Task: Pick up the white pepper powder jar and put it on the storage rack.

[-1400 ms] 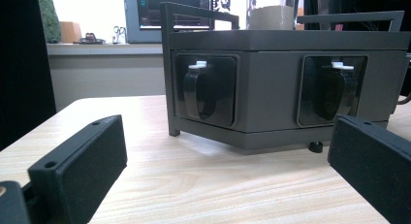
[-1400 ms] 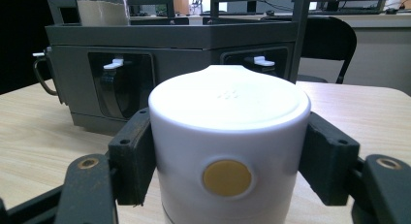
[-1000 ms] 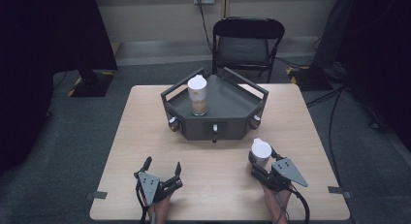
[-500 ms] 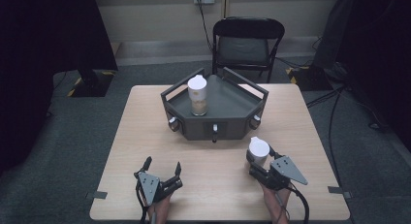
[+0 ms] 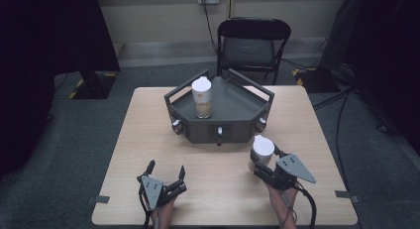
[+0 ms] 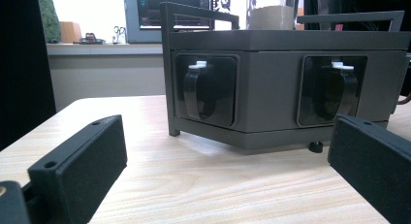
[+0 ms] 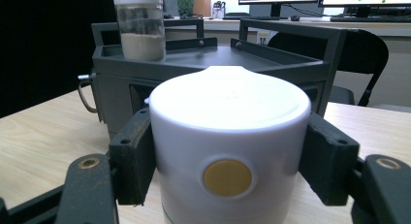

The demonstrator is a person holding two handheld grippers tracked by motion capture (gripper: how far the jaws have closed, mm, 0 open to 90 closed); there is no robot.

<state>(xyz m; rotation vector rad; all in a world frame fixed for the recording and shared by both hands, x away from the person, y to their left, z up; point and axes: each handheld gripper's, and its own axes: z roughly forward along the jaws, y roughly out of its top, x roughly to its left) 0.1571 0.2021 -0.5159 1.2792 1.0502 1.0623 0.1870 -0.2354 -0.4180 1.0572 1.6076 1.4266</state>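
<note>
My right gripper point(image 5: 261, 162) has its jaws clenched on the white-lidded jar point(image 7: 229, 136), which sits between them and has just come up off the tabletop point(image 5: 218, 189), likely bound for the grey tray point(image 5: 237, 107). My left gripper point(image 5: 165, 170) rests with jaws released, nothing between them.

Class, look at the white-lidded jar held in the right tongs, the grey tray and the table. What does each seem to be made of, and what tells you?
Jar: lid probably smooth, slightly glossy white plastic, going by its soft sheen and moulded edge.
Tray: matte dark grey, metal or plastic; the look leaves it open.
Table: pale wood or wood-look laminate, shown by its grain lines.
</note>
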